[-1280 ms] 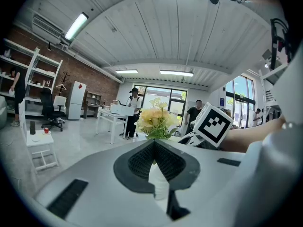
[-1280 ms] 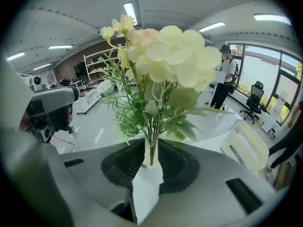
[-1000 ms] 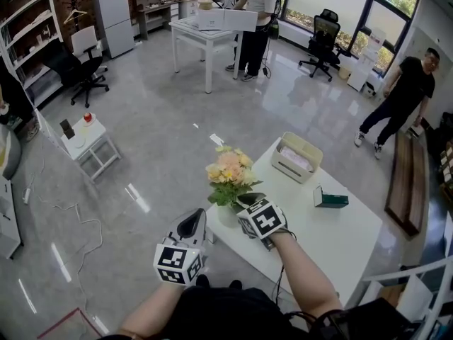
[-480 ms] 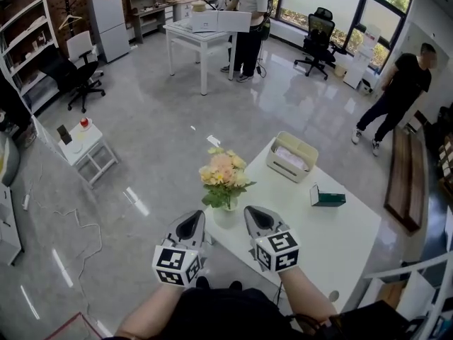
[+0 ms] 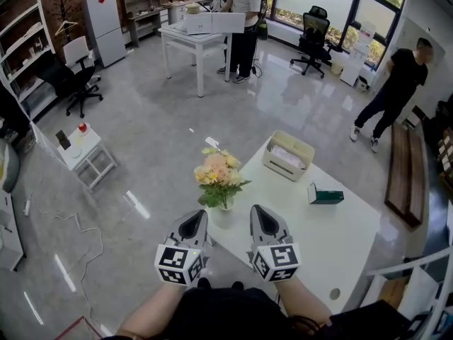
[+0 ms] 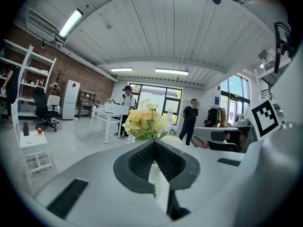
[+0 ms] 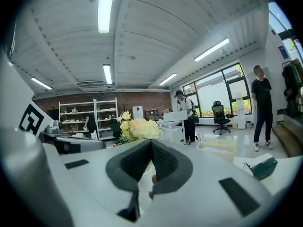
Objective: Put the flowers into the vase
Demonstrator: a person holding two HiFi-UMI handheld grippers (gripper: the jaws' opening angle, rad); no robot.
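Two grippers, both with jaws clenched and empty: left gripper (image 5: 193, 219) and right gripper (image 5: 260, 217) sit side by side at 6 o'clock of the vase (image 5: 226, 205). Change: a second ago the right gripper was up against the vase under the blooms with its jaws apart; now it is pulled back toward 6 o'clock, jaws closed on nothing. Left gripper barely shifted. The flowers (image 5: 215, 174), a yellow-peach bunch, stand upright in the vase on the table (image 5: 318, 239), at its 10 o'clock corner, so placement looks done, hands clearing off. Cream tray (image 5: 288, 156) at 1 o'clock of the flowers, green box (image 5: 325, 195) at 3 o'clock. No readable writing: the box print is too small, and the gripper cubes show only black-and-white square markers.
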